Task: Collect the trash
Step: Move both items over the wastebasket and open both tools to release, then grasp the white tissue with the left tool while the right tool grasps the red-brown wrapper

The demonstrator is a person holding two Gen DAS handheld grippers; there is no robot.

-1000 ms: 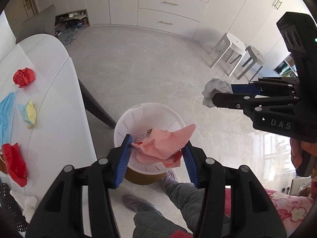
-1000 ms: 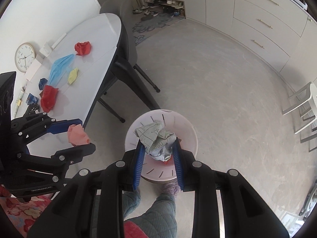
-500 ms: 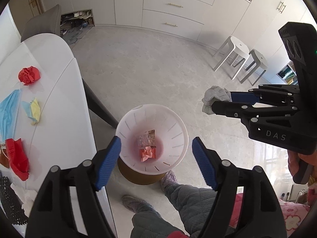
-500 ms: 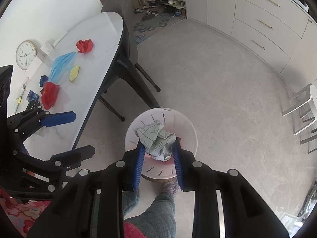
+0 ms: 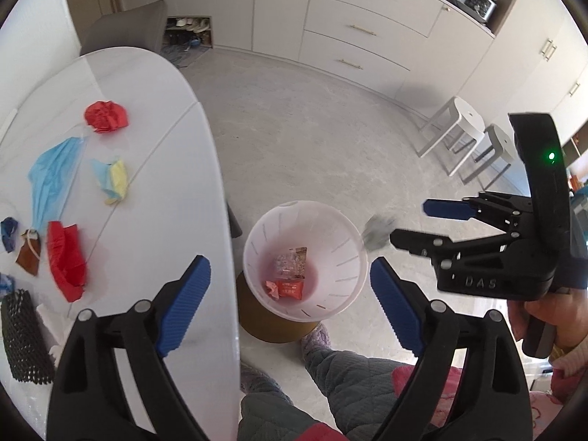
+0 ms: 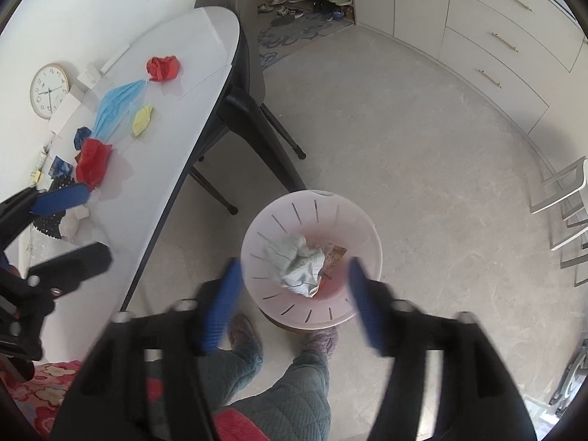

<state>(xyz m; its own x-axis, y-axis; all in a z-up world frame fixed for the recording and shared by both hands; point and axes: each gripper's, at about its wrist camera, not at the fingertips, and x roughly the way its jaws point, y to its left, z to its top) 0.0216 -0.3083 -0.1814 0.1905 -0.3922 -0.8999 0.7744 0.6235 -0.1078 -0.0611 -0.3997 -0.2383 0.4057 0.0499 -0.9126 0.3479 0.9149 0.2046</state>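
- Tabletop (image 5: pixel 176 169), left: remaining trash includes a red wad (image 5: pixel 106 115), a blue mask (image 5: pixel 51 180) and red paper (image 5: pixel 66 261).
- Bin (image 6: pixel 364 246), on the floor beside it: the grey wad (image 6: pixel 299 268) is dropping in.
- Left claw (image 5: pixel 290 301) and right claw (image 6: pixel 294 303): jaws just opened, empty.
- Judgement: trash light, soft, crushable; pinch each piece at its bulk.

Both grippers have just been opening, dropping pink paper (image 5: pixel 272 288) and grey wad (image 6: pixel 298 270) into bin (image 5: pixel 345 228).
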